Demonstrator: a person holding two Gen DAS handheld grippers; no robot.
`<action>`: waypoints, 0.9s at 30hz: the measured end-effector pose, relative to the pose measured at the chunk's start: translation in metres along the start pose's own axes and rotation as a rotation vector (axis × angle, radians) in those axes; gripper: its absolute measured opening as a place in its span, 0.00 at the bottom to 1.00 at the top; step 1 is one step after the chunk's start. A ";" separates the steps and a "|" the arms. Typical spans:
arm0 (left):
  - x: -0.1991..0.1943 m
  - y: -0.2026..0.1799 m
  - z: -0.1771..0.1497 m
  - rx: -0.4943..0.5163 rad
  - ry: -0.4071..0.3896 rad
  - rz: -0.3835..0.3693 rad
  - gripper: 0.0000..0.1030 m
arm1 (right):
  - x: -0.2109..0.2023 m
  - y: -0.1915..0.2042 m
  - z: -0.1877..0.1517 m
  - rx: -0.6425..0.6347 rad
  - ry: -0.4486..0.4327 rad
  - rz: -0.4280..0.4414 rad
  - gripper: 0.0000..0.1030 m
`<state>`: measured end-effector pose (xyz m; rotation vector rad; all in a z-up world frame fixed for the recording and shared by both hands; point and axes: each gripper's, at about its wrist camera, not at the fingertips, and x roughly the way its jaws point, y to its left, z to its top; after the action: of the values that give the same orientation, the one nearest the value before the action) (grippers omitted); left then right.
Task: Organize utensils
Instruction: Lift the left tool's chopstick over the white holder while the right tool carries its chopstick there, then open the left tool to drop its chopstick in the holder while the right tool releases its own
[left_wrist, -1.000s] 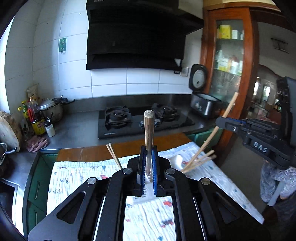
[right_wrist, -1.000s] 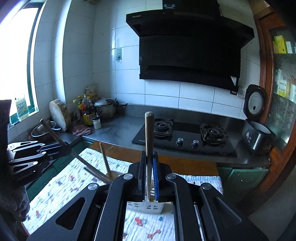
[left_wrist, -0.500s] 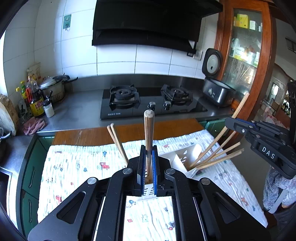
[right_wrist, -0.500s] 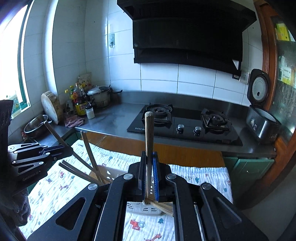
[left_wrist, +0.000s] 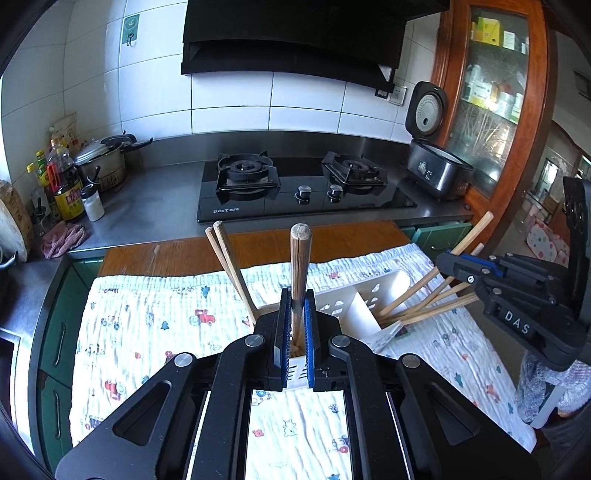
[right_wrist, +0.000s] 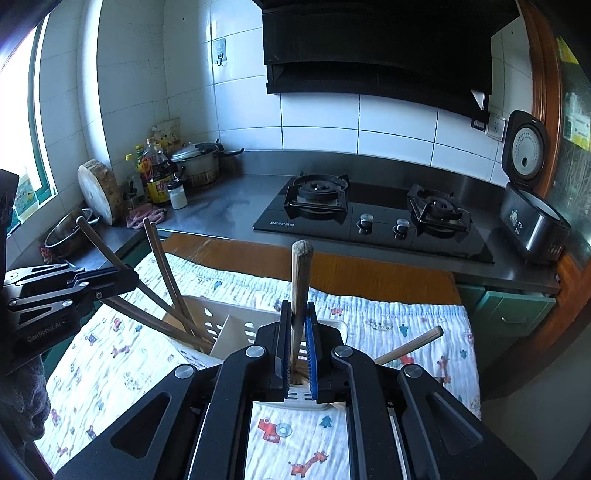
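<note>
In the left wrist view, my left gripper (left_wrist: 296, 332) is shut on an upright wooden chopstick (left_wrist: 300, 266), its lower end down at the white divided utensil caddy (left_wrist: 365, 295). Two chopsticks (left_wrist: 229, 266) lean in the caddy's left compartment, and several more chopsticks (left_wrist: 424, 306) lie in the right one. In the right wrist view, my right gripper (right_wrist: 297, 339) is shut on another wooden chopstick (right_wrist: 300, 280), whose tip reaches into the caddy (right_wrist: 229, 321). Seen from the right wrist, the left gripper (right_wrist: 125, 277) holds its chopstick (right_wrist: 96, 240) slanted into the caddy.
The caddy stands on a patterned cloth (left_wrist: 147, 321) over a wooden table (left_wrist: 177, 254). Behind it are a steel counter with a gas hob (left_wrist: 299, 184), a rice cooker (left_wrist: 436, 166), a pot (left_wrist: 99, 162) and bottles (left_wrist: 66, 184). A person's sleeve (left_wrist: 546, 387) shows at the right.
Both grippers have come down and forward toward the caddy, each still holding its chopstick. The lower ends of the chopsticks now reach the caddy's compartments.
</note>
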<state>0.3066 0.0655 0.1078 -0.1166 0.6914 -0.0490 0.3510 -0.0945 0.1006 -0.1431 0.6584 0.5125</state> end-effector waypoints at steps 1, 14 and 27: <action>0.000 0.000 0.000 0.000 0.000 0.002 0.06 | 0.001 0.000 -0.001 -0.001 0.004 0.001 0.07; 0.002 0.003 0.004 -0.013 0.013 -0.011 0.06 | -0.013 -0.002 0.005 -0.029 -0.014 -0.017 0.07; 0.007 0.002 0.012 -0.025 0.064 -0.043 0.05 | -0.021 0.001 0.012 -0.048 0.014 -0.019 0.08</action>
<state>0.3196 0.0684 0.1127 -0.1544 0.7537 -0.0858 0.3435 -0.0990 0.1228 -0.1981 0.6585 0.5094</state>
